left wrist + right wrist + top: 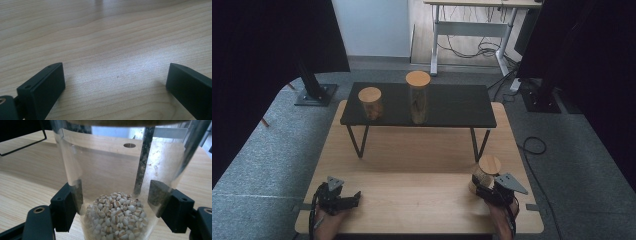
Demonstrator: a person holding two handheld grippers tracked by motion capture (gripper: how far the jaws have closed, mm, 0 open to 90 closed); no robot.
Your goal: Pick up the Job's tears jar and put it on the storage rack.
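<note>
— where's your right claw (482,186) now?

— at the near right corner of the table (412,200), with a jar (112,195) between its jaws. in the right gripper view both black jaws press flat on the clear wall, one each side, low on the body, just above the heap of pale beans (117,220) in the bottom. so it's closed on the jar, as i judge it.

— how does the jar stand?

— upright, long axis straight up, wooden lid (489,163) on top. the grip crosses that axis square, so a straight lift should keep it level.

— and your left claw (353,198)?

— holding nothing. it rests low at the near left corner, jaws spread wide over bare wood in the left gripper view, well apart from the jar. the right hand is the nearer one by far; it already has it.

— which way does the jar have to go?

— my guess is forward and up. the black shelf (452,107) stands across the far half of the table on thin legs, and two more lidded jars sit on it: a short jar (370,103) to the left and a tall jar (418,97) near the middle. the shelf's right part is bare, straight ahead of my right claw. the jar must rise above the shelf's front edge before it goes in.
</note>
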